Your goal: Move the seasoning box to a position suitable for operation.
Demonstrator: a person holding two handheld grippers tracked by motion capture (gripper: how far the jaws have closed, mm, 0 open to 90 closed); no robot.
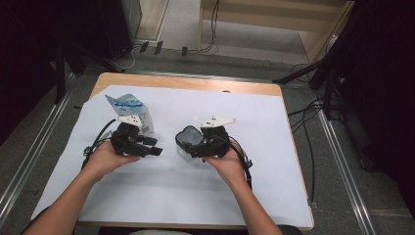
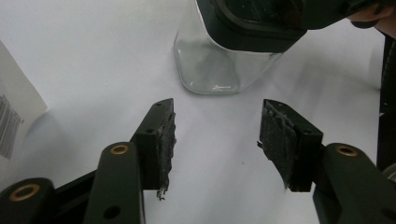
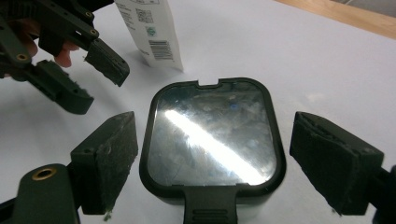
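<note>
Sitting near the middle of a white paper sheet (image 1: 161, 191) that covers a wooden table (image 1: 186, 82), a clear container (image 2: 210, 70) with rounded corners wears a dark lid (image 3: 212, 135), a rounded square with a glossy, reflective panel and a tab on its near edge. The right gripper (image 1: 195, 144) straddles this lid, its jaws released, one dusty foam-like pad on each side and neither visibly touching. The left gripper (image 1: 147, 144) points at the container from the left, jaws also spread and holding nothing, with bare paper between them. Just beyond the left gripper stands a blue and white pouch (image 1: 129, 110), printed with barcodes, close beside the container's far left. Cables (image 1: 313, 122) trail across the grey floor past the table's right edge.
</note>
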